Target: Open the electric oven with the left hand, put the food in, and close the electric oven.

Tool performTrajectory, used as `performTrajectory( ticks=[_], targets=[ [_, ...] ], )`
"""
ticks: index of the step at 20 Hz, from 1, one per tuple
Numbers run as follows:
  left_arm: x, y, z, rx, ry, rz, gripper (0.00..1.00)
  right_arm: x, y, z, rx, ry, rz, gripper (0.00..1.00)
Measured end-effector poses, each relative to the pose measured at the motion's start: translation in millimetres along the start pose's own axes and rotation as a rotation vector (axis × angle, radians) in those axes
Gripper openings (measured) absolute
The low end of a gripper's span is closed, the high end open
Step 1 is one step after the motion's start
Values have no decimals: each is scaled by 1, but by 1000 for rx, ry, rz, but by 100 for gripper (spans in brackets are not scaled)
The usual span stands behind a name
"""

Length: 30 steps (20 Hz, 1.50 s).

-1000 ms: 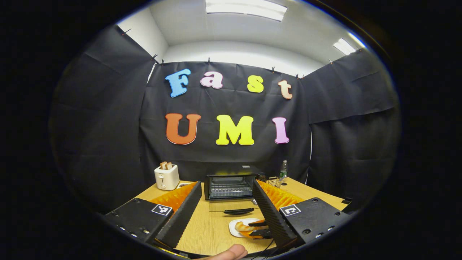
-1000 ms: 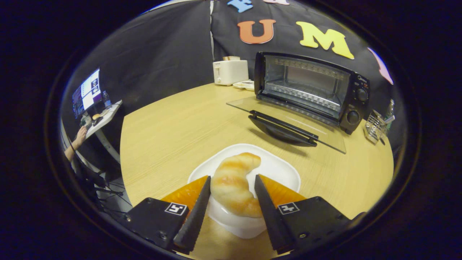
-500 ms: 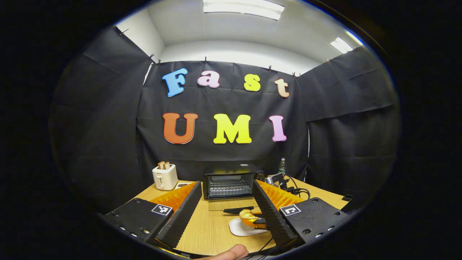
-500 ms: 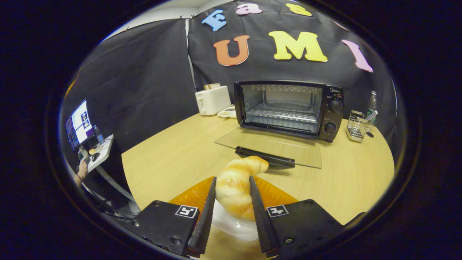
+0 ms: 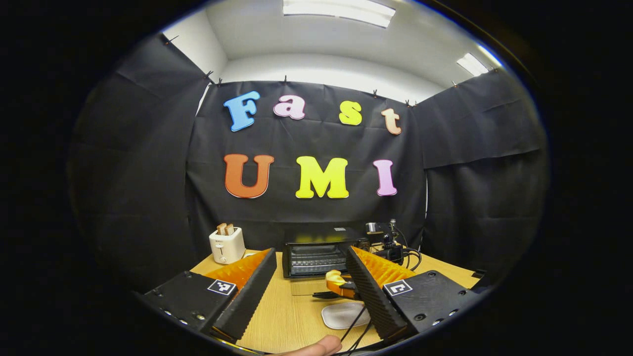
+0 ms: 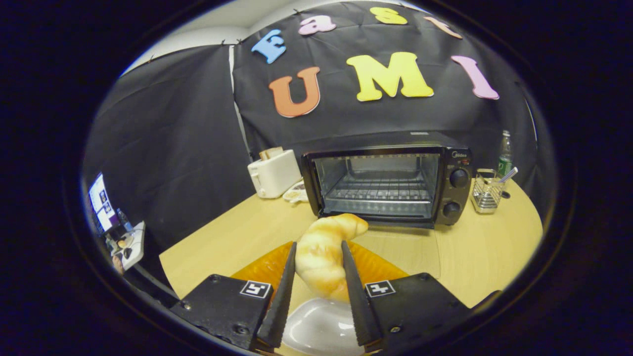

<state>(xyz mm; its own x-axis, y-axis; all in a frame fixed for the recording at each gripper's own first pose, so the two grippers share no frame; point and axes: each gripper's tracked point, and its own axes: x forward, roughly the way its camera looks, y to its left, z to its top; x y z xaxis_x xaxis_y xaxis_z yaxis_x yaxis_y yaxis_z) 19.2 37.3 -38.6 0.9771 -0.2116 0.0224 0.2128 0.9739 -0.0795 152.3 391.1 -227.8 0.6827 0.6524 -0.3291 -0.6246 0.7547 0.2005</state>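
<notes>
The black electric oven (image 6: 390, 185) stands at the back of the wooden table with its glass door (image 6: 395, 249) folded down flat and a wire rack inside. My right gripper (image 6: 318, 264) is shut on a golden croissant (image 6: 324, 249), held in the air in front of the oven mouth. The white plate (image 6: 316, 326) lies below it. In the left gripper view my left gripper (image 5: 309, 277) is open with nothing between its fingers, back from the oven (image 5: 316, 257); the other gripper carries the croissant (image 5: 336, 281) above the plate (image 5: 343, 315).
A white toaster (image 6: 274, 173) with bread stands left of the oven, a small dish beside it. A wire basket (image 6: 487, 193) and a bottle (image 6: 504, 148) stand to the oven's right. A desk with a monitor (image 6: 101, 202) lies off the table's left edge.
My right gripper closed on the croissant, lifted it off the plate and carried it up toward the open oven. My left gripper stayed open and nearly still.
</notes>
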Motion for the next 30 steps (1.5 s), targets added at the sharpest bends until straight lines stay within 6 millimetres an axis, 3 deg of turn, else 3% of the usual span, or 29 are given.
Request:
performTrajectory(
  ticks=[3, 6, 11, 15, 18, 23, 25, 26, 29, 30],
  targets=[
    [15, 19, -7, -9, 24, 30, 93, 31, -17, 31, 136, -126, -54, 54],
    [31, 33, -12, -17, 43, 52, 93, 64, -33, 32, 327, -115, -92, 55],
    [43, 42, -11, -5, 43, 71, 93, 118, -85, 39, 631, -160, -212, 54],
    [47, 41, -16, -3, 58, 54, 93, 158, -104, 48, 653, -225, -283, 55],
    [49, 56, -27, 7, 89, 101, 93, 184, -111, 54, 593, -237, -343, 55],
    [55, 61, -43, 40, 141, 120, 93, 203, -128, 75, 441, -287, -416, 57],
    [57, 60, -45, 42, 147, 114, 93, 206, -123, 78, 422, -297, -397, 58],
    [57, 59, -46, 42, 149, 110, 93, 207, -125, 74, 413, -290, -405, 63],
    [59, 56, -48, 42, 156, 104, 93, 201, -117, 72, 410, -306, -387, 100],
    [59, 55, -47, 43, 157, 104, 93, 198, -114, 71, 414, -305, -378, 94]
  ],
)
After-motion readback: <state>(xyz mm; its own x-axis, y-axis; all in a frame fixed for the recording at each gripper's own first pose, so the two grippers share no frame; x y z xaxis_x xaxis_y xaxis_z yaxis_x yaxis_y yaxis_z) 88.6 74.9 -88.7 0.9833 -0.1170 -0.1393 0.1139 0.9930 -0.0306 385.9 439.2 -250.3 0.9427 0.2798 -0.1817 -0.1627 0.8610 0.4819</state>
